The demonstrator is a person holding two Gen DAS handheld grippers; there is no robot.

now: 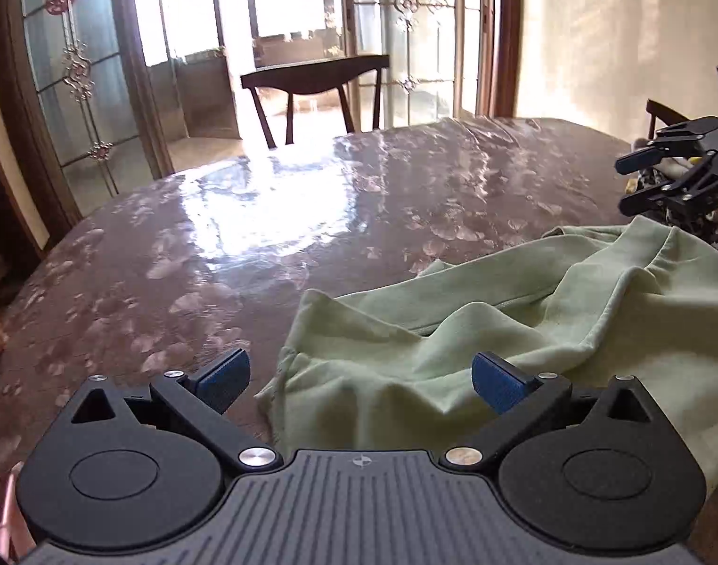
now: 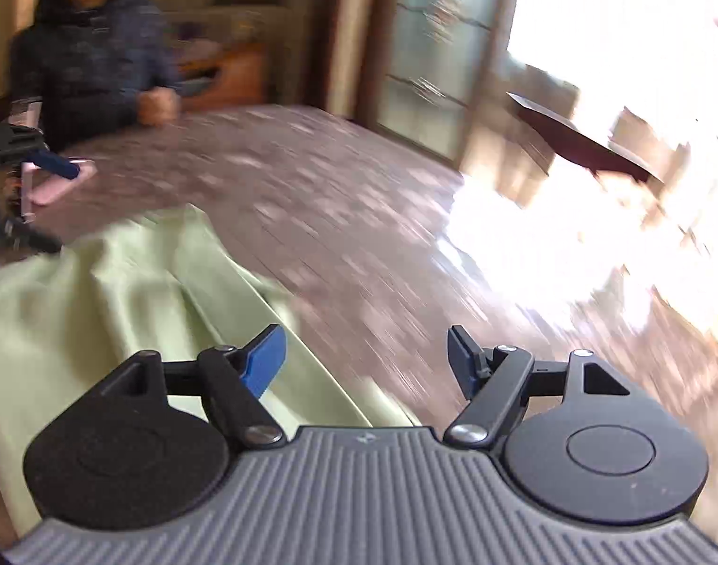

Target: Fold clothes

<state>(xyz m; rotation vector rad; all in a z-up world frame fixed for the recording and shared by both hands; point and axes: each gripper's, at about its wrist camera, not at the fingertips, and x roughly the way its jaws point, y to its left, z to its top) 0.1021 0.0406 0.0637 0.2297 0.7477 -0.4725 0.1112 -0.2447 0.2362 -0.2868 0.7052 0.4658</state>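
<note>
A pale green garment (image 1: 500, 320) lies crumpled on the table, with its cuffed end toward the left wrist view's lower middle. My left gripper (image 1: 361, 379) hovers over that end, jaws wide open, nothing between the blue pads. At the right edge my right gripper (image 1: 634, 181) shows side-on above the garment's far corner. The right wrist view is blurred: the right gripper (image 2: 363, 360) is open and empty over the garment's (image 2: 100, 292) right edge. The left gripper (image 2: 48, 202) shows at the left edge.
The table (image 1: 265, 216) has a glossy brown floral cover. A person in a dark sweater (image 2: 90, 61) sits at its far side, one hand (image 2: 159, 106) on it. A pink phone (image 2: 60, 183) lies near them. A dark chair (image 1: 312, 75) stands beyond, before glass doors.
</note>
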